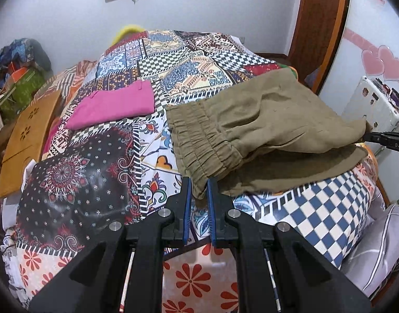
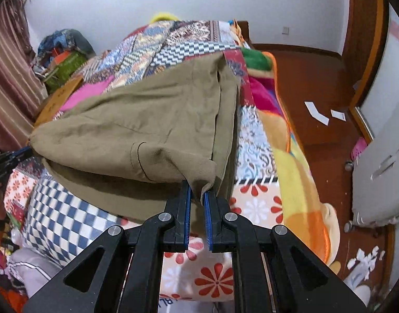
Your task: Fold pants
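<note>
Being held above a bed: one pair of olive-green pants (image 1: 264,127), partly folded, the lower layer lying on the patchwork bedspread (image 1: 95,182), the upper layer being lifted at two corners. The elastic waistband end (image 1: 199,140) is being pinched by the left gripper (image 1: 199,190), its blue pads clamped together on the fabric corner. The opposite corner is being pinched by the right gripper (image 2: 197,195), likewise closed on cloth, with a bunched fold gathered between its pads. In the left wrist view, the right gripper's tip is being seen at the far right edge, biting the fabric. The cloth is being stretched between the two grippers, sagging slightly at the middle. Also being catalogued: a folded pink garment (image 1: 115,107) lying on the bedspread, well apart from the pants; a wooden board (image 1: 27,138) beside the bed; a white suitcase (image 2: 382,177) standing on the red floor.
</note>
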Demonstrator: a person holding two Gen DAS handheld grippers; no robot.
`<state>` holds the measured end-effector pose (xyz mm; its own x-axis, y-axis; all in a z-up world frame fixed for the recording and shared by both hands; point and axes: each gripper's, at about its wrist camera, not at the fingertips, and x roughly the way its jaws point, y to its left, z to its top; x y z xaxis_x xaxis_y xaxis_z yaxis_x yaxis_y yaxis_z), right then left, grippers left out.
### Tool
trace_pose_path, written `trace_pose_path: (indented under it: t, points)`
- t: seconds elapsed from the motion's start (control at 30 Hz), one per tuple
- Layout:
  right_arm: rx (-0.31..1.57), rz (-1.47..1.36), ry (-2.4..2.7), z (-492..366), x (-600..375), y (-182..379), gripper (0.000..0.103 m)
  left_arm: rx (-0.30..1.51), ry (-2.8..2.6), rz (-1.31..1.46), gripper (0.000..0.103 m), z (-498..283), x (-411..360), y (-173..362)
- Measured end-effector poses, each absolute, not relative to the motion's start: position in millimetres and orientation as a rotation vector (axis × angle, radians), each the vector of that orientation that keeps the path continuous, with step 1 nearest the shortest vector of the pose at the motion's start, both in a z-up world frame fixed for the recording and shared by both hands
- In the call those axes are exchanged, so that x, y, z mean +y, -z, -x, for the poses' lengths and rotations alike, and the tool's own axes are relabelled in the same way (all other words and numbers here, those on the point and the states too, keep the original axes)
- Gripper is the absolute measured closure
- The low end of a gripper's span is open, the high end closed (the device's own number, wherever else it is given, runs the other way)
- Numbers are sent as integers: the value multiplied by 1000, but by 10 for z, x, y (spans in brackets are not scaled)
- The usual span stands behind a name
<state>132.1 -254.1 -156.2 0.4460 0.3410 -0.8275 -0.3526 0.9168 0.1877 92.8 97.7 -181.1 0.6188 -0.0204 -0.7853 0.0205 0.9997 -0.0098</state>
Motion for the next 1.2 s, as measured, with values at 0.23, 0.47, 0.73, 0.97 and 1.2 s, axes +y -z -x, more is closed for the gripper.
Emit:
trace_pose_path:
  t: [0.23, 0.47, 0.73, 0.97, 1.2]
  points:
    - [1060, 39, -402, -1254, -2578, 1712, 94, 955, -13, -5, 92, -926, 1042, 1970]
    - [1121, 98, -323, -1221, -2710, 1738, 90, 952, -70, 63, 92, -839, 1292, 1929]
    - [1027, 74, -304, -1269, -2773, 1272, 88, 866, -41, 112, 92, -1014, 1236, 1477]
    - [1053, 72, -441, -1330, -2271, 1445, 78, 899, 77, 106, 81, -1233, 773, 1591]
    - [1163, 71, -433, -1287, -2361, 1948, 79, 971, 102, 81, 76, -1232, 625, 1977]
